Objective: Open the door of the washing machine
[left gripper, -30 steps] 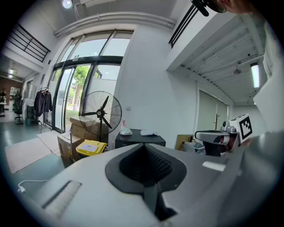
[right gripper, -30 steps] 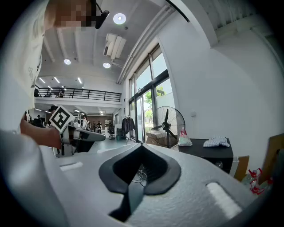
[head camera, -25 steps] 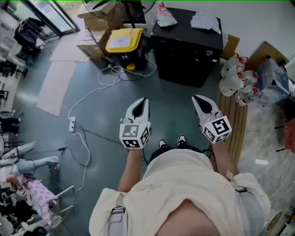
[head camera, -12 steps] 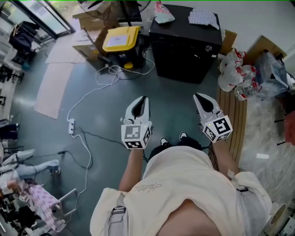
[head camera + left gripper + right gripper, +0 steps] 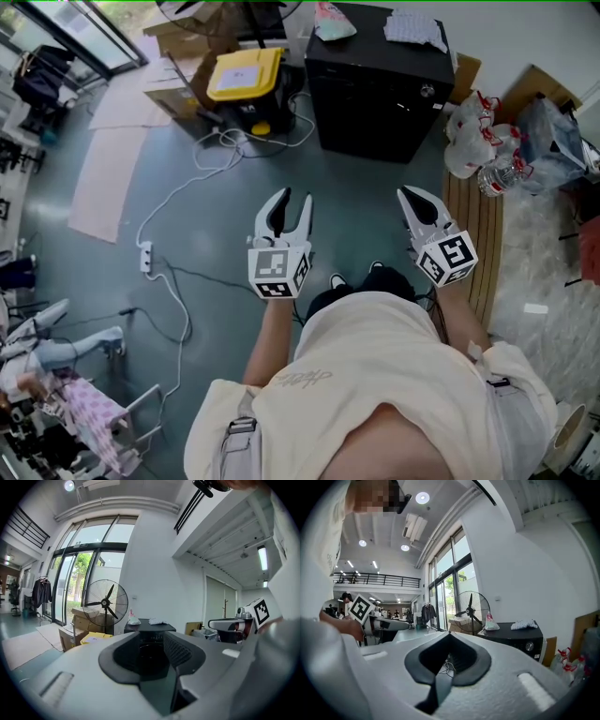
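Washing machine, black, stands on the floor at the far side, well apart from both tools. The left tool has just been opening and gapes wide, empty. The right tool is pressed together, empty. In the left gripper view, the machine shows far off between the spread jaws. In the right gripper view, it sits far right and the jaw tips meet.

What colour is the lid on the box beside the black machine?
Yellow; the lid shows best in the head view.

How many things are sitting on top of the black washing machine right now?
2. A small bag lies at the left of the washing machine top, a folded white cloth at the right. Nothing seems hidden.
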The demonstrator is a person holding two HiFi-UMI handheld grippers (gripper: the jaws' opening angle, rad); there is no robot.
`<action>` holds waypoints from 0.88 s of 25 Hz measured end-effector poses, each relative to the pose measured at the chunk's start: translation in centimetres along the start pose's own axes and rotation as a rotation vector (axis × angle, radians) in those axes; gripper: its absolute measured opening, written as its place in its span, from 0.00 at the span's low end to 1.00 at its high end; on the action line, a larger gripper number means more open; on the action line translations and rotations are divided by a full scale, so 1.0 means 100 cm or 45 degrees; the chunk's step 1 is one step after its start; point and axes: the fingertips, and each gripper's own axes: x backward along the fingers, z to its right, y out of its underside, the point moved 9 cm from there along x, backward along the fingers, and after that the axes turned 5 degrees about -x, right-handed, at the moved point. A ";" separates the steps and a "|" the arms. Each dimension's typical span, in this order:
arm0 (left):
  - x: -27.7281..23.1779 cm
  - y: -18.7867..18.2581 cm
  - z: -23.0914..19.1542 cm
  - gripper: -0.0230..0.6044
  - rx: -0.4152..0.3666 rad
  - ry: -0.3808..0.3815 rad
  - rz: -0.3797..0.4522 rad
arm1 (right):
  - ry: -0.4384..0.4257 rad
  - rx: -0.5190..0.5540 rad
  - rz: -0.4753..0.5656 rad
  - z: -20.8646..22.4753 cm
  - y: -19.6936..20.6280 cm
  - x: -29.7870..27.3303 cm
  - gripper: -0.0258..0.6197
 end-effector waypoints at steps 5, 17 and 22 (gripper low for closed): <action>-0.005 0.006 -0.002 0.31 0.008 0.032 -0.007 | 0.052 -0.064 -0.004 0.001 0.005 0.003 0.04; -0.033 0.021 -0.015 0.31 0.042 0.051 -0.125 | 0.060 -0.088 -0.093 0.020 0.021 -0.026 0.04; -0.064 0.014 -0.030 0.30 0.006 0.050 -0.143 | 0.032 -0.108 -0.102 0.037 0.031 -0.061 0.04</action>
